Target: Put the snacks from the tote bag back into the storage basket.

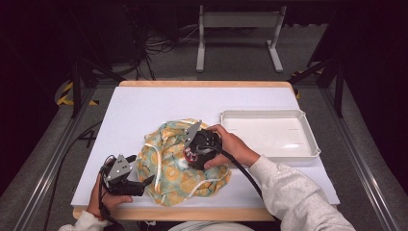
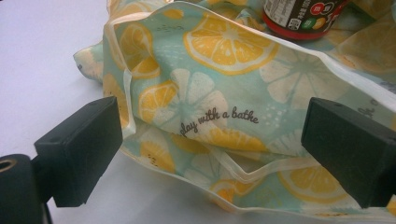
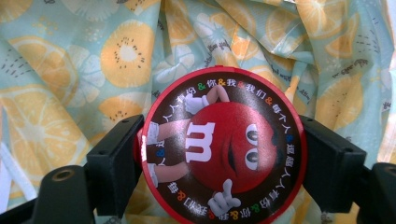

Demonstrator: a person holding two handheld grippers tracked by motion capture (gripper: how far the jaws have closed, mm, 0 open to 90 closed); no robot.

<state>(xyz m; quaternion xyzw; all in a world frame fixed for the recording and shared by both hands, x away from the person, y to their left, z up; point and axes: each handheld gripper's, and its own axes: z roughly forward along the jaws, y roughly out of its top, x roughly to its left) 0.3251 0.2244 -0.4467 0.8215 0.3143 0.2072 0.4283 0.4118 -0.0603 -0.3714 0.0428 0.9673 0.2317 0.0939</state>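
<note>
A cloth bag [image 1: 173,166] printed with lemon slices on pale blue lies crumpled at the front middle of the table. Over its top, my right gripper [image 1: 195,147] is shut on a round M&M's tin [image 3: 224,147] with a red lid, one jaw on each side of it. The tin's lower edge [image 2: 301,16] sits against the bag's fabric in the left gripper view. My left gripper [image 1: 144,185] is at the bag's front left edge. It stands open, and the bag's rim [image 2: 210,126] lies between its wide-apart jaws without being pinched.
A white shallow tray [image 1: 308,139] sits on the right of the white table top [image 1: 144,106]. The table's wooden front edge runs just below the bag. A metal stand and cables lie on the floor beyond the table.
</note>
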